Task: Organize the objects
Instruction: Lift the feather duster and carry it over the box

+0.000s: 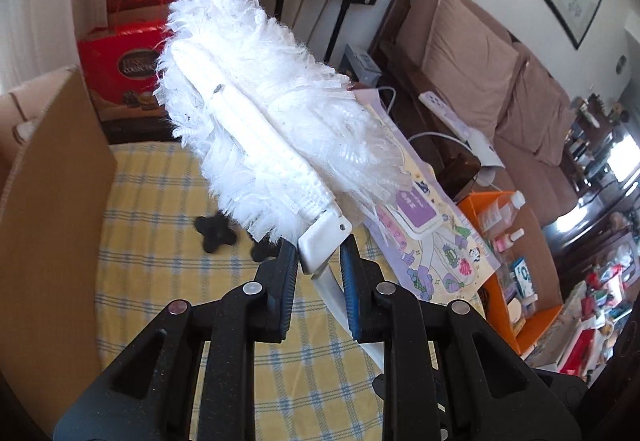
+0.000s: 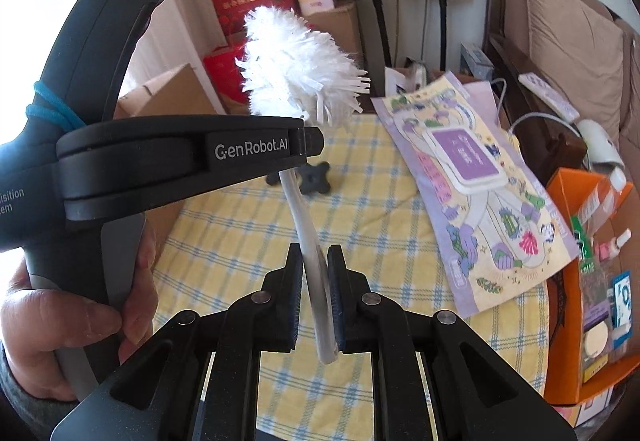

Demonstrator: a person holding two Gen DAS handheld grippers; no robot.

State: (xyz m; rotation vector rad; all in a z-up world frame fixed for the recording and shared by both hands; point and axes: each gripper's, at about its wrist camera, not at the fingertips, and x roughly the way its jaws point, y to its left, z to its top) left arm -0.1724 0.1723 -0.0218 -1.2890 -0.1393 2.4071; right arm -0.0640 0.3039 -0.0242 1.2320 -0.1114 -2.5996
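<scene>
Yellow checked cloth (image 2: 248, 241) lies below my white duster (image 1: 256, 101), held clear above it. My left gripper (image 1: 318, 273) is clamped at its handle's collar, nearer the fluff; my right gripper (image 2: 314, 297) pinches the handle's tail. Its long axis runs away from both, toward the cardboard box (image 1: 52, 193) beyond the cloth.

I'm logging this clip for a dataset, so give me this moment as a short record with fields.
held item: white duster
left gripper: shut on the duster's neck below the fluffy head
right gripper: shut on the duster's handle
duster position: lifted above the yellow checked cloth
on the cloth: illustrated package, black star-shaped piece
beside it: orange box, cardboard box
</scene>
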